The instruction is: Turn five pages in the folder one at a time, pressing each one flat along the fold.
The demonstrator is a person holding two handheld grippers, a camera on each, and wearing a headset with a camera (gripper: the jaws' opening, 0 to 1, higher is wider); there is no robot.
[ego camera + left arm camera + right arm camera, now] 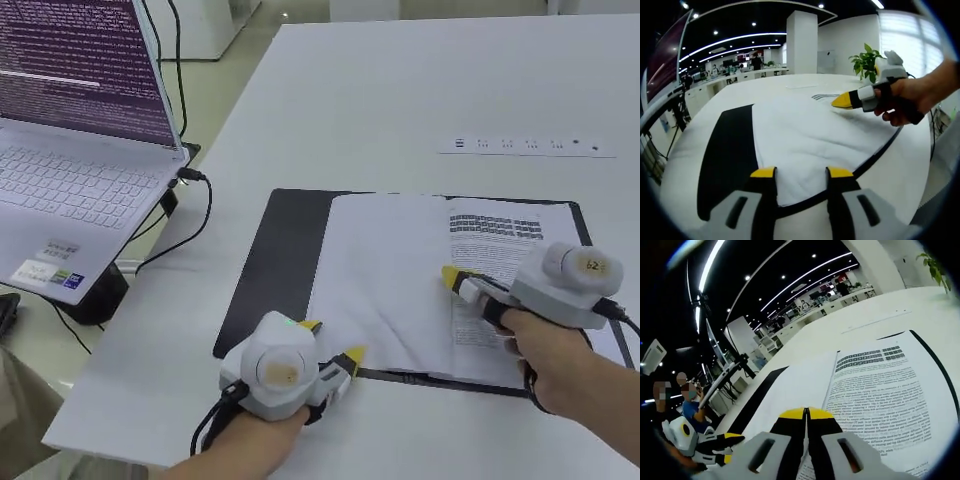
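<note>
Black folder (285,265) lies open on the white table (400,90), toward the near side, right of an open laptop (70,150). A blank white page (385,280) covers the left of the fold; a printed page (505,235) lies on the right. My right gripper (806,413): jaws clenched together, nothing between them, yellow tips down on the paper beside the fold. My left gripper (801,172): jaws released and empty, at the near edge of the blank page by its left corner; whether they touch it I cannot tell
</note>
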